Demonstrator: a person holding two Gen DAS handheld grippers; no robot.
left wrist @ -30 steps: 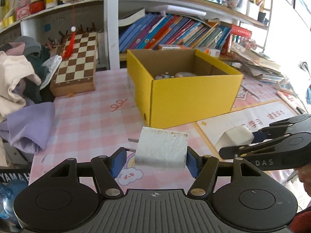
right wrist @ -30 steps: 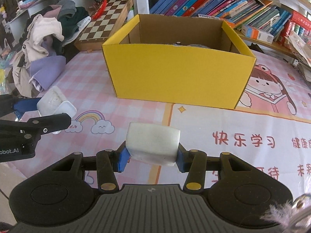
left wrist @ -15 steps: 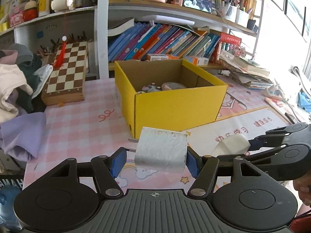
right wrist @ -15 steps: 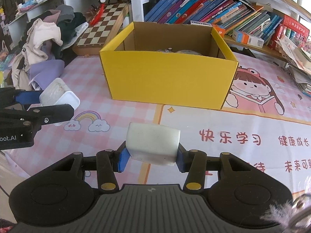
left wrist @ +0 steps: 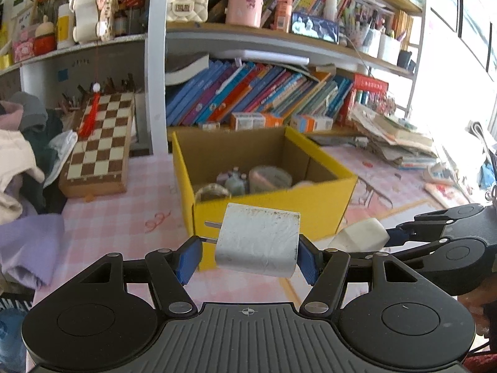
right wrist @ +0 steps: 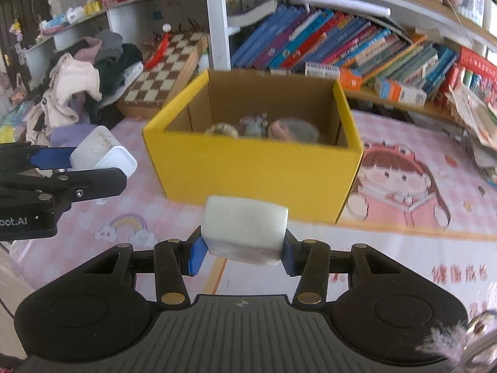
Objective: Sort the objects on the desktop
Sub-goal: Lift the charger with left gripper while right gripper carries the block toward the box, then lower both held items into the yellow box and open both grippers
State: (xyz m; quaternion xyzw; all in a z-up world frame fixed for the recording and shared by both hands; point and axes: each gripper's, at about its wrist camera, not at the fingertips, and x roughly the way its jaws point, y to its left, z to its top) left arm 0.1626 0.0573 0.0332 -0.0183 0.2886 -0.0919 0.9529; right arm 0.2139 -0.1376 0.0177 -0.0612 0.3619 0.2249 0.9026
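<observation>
My left gripper (left wrist: 247, 256) is shut on a white plug charger (left wrist: 259, 242) whose two metal prongs point left. My right gripper (right wrist: 242, 250) is shut on a white rounded block (right wrist: 245, 225). Both are held above the pink desk mat, just in front of an open yellow cardboard box (left wrist: 320, 199) (right wrist: 257, 168) with several small items inside. The right gripper and its block (left wrist: 360, 233) show at the right of the left wrist view. The left gripper (right wrist: 102, 171) with its charger (right wrist: 99, 152) shows at the left of the right wrist view.
A wooden chessboard (left wrist: 99, 143) leans at the back left beside a heap of clothes (right wrist: 77, 99). Shelves of books (left wrist: 254, 93) stand behind the box. Stacked papers (left wrist: 394, 136) lie at the back right. A cartoon-girl mat (right wrist: 400, 186) lies right of the box.
Both grippers have risen with their loads, so the views now look down into the yellow box. The grips have not changed.
</observation>
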